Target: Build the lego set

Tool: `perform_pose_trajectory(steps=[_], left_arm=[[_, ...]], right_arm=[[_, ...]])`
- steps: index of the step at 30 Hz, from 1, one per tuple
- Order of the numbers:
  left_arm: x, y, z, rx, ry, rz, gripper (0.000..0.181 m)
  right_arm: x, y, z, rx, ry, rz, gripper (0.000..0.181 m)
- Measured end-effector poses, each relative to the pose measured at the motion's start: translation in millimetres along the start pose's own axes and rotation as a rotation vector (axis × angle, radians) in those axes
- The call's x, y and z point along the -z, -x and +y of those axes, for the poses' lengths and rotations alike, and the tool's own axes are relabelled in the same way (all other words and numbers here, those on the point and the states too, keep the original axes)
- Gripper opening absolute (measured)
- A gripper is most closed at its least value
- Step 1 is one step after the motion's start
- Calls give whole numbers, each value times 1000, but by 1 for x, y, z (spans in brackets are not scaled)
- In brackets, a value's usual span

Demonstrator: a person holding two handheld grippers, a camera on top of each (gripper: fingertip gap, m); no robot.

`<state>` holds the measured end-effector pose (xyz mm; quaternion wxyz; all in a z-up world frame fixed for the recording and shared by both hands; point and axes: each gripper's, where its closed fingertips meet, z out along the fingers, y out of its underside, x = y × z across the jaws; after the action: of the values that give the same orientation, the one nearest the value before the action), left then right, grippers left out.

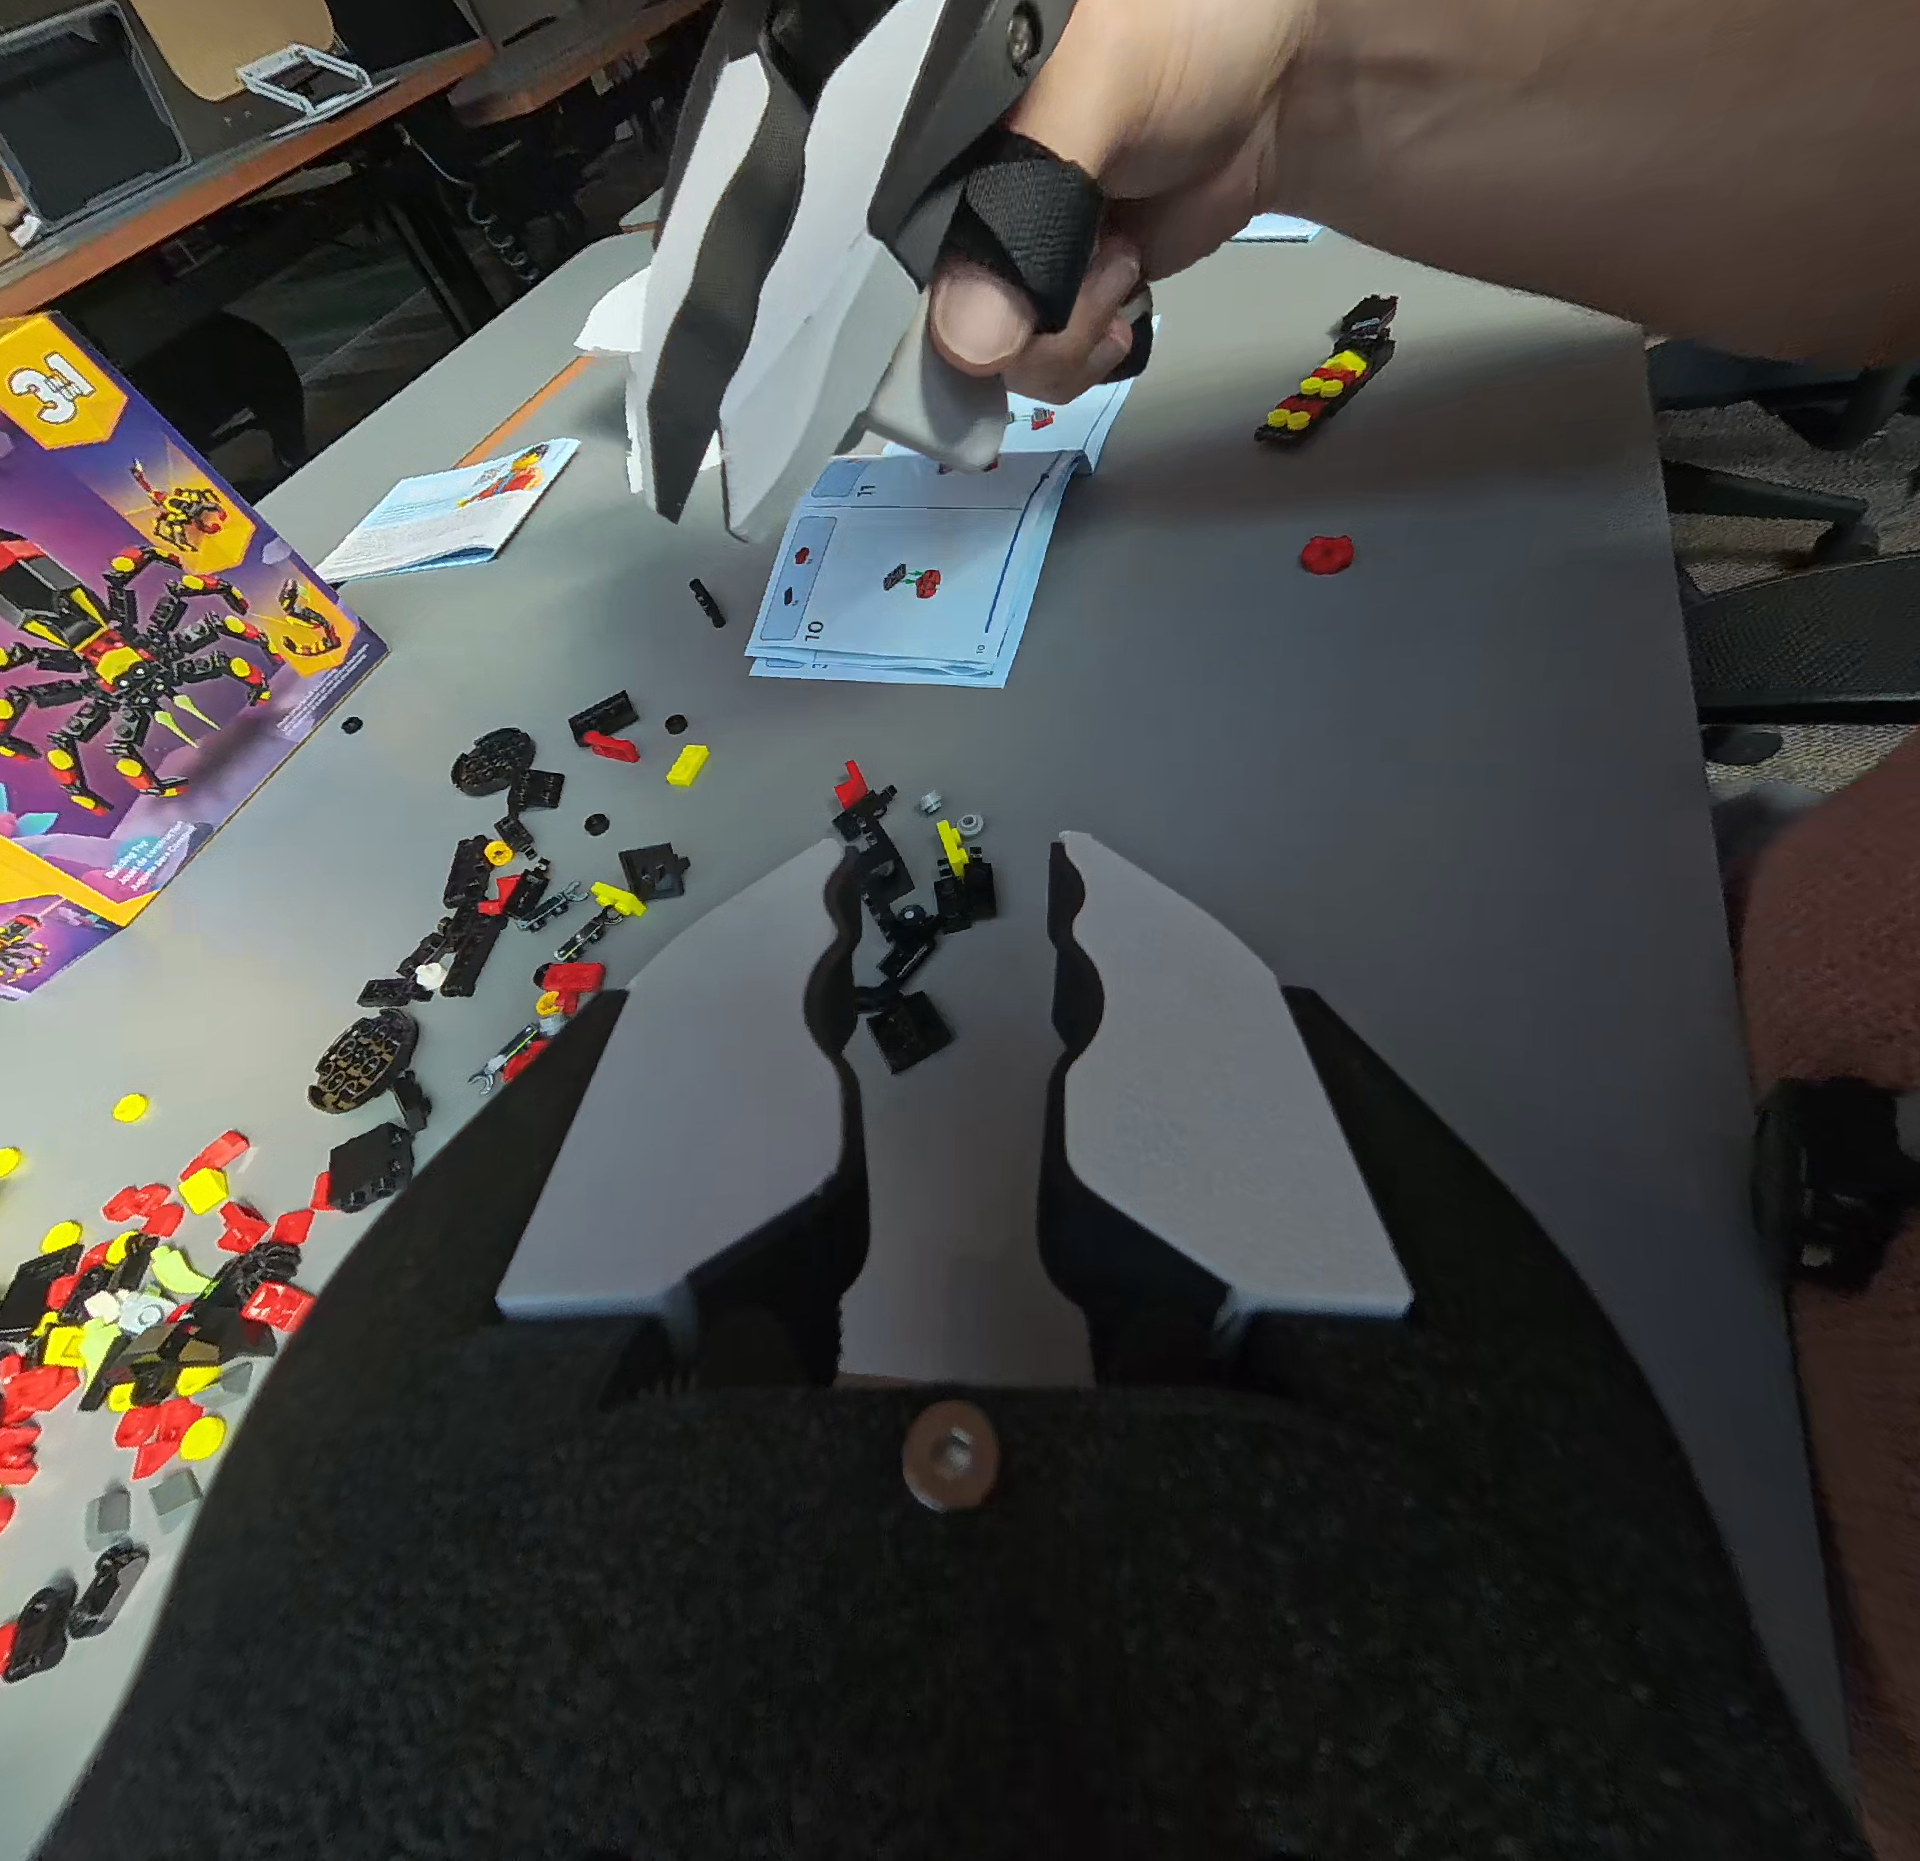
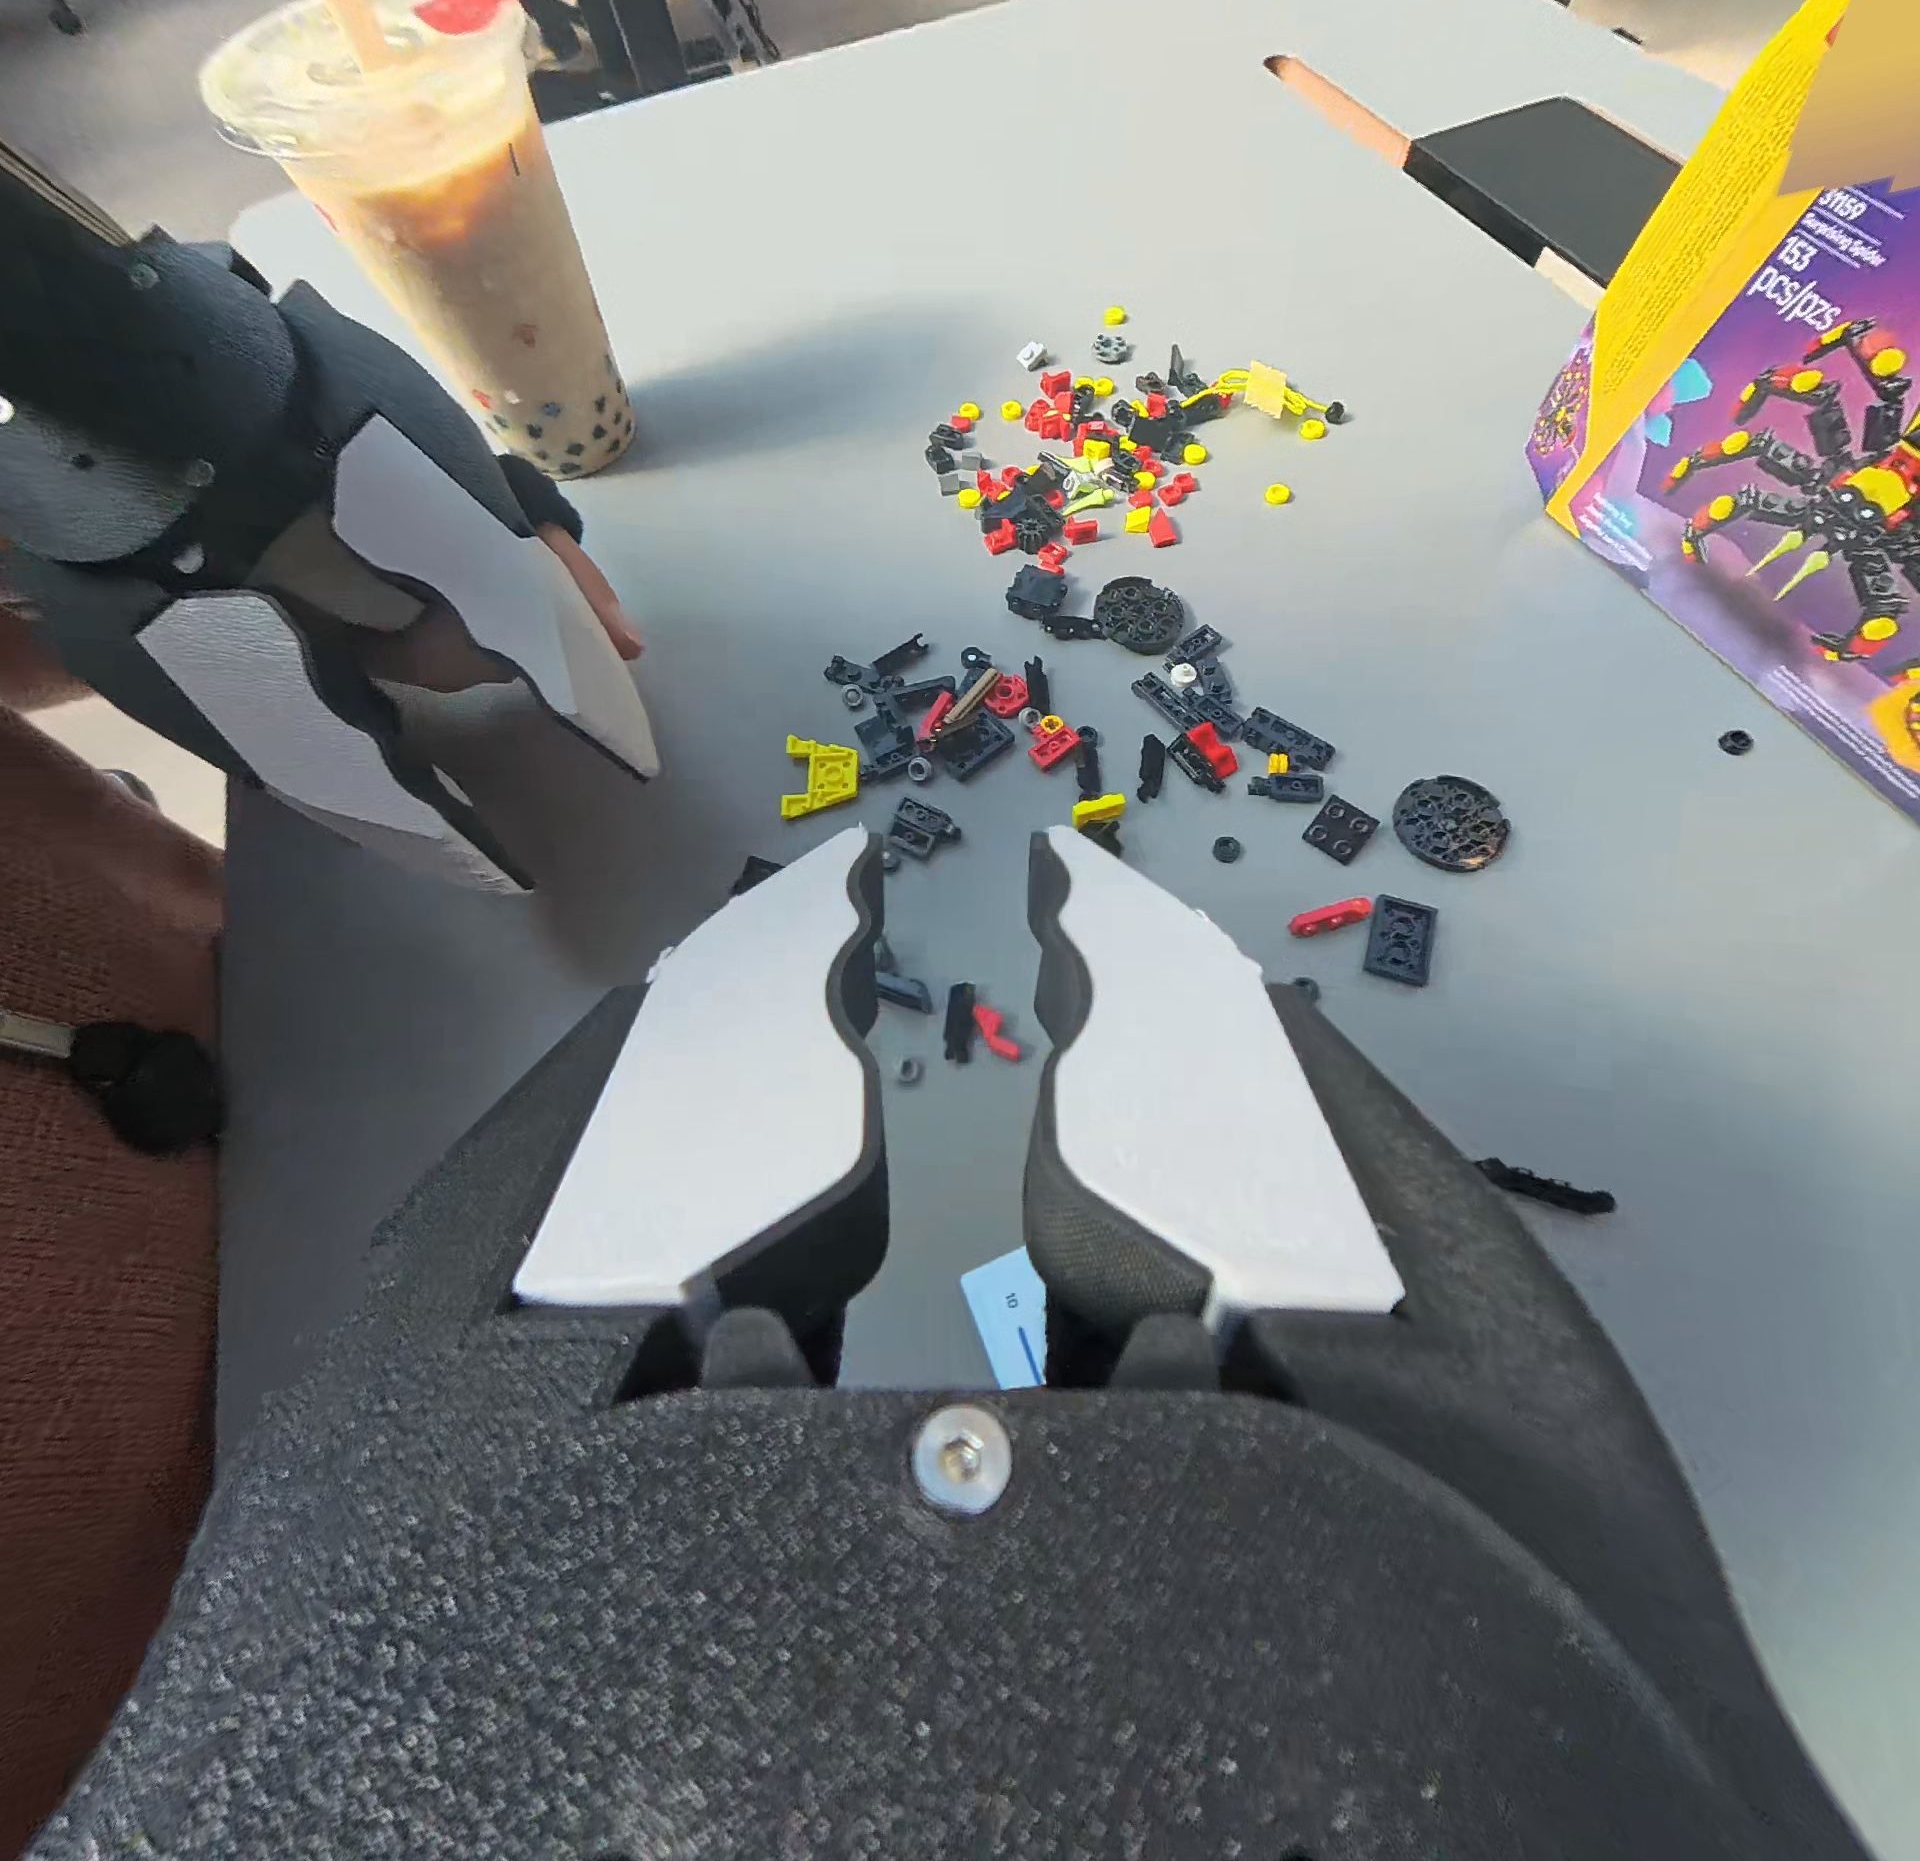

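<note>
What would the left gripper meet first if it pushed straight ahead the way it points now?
Probably the cluster of black pieces lying on the table between and just beyond the open left gripper. Depth is unclear, so the height above them cannot be judged.

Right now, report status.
Both grippers, left and right, open, empty. Loose bricks scattered, built strip aside. Drink cup near left gripper.

Grey table (image 2: 1039, 201) strewn with black, red and yellow lego pieces (image 2: 1101, 461); purple-and-yellow box (image 1: 135, 668) printed with a black, red and yellow spider. Pale blue-and-white instruction booklet (image 1: 914, 575), milky brown bubble tea (image 2: 457, 232) speckled with dark pearls. White-faced black fingers on left gripper (image 1: 951, 855) and right gripper (image 2: 951, 845).
</note>
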<state>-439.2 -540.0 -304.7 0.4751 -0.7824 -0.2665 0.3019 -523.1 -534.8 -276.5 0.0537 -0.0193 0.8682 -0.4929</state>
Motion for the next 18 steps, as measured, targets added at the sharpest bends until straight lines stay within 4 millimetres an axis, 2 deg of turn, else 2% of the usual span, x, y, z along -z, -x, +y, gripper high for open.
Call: perform_pose_trajectory(steps=[2,4,5,6,8,10,12,14,16,18], left_arm=[[-3,-1,-5,-11,-6,-3,34],[-6,0,-10,-23,-13,-12,34],[-7,2,-13,-23,-20,-25,34],[-7,5,-14,-15,-24,-38,34],[-11,7,-13,19,-16,-37,34],[-14,7,-12,40,-18,-30,34],[-16,6,-15,36,-38,-36,34],[-20,2,-16,32,-38,-27,34],[-24,-4,-18,28,-36,-10,34],[-28,-9,-22,19,-40,3,34]], right_arm=[[6,18,-1,0,-25,-58,27],[23,25,-16,49,-142,-73,27],[34,21,-26,41,-242,-70,26],[45,8,-30,-29,-319,-43,25],[50,-20,-17,-188,-292,13,23],[45,-29,-11,-111,-221,79,21],[35,-36,-20,14,-175,136,20],[16,-44,-34,63,-133,117,20],[-15,-56,-47,101,-76,82,17],[-55,-76,-54,199,15,93,15]])
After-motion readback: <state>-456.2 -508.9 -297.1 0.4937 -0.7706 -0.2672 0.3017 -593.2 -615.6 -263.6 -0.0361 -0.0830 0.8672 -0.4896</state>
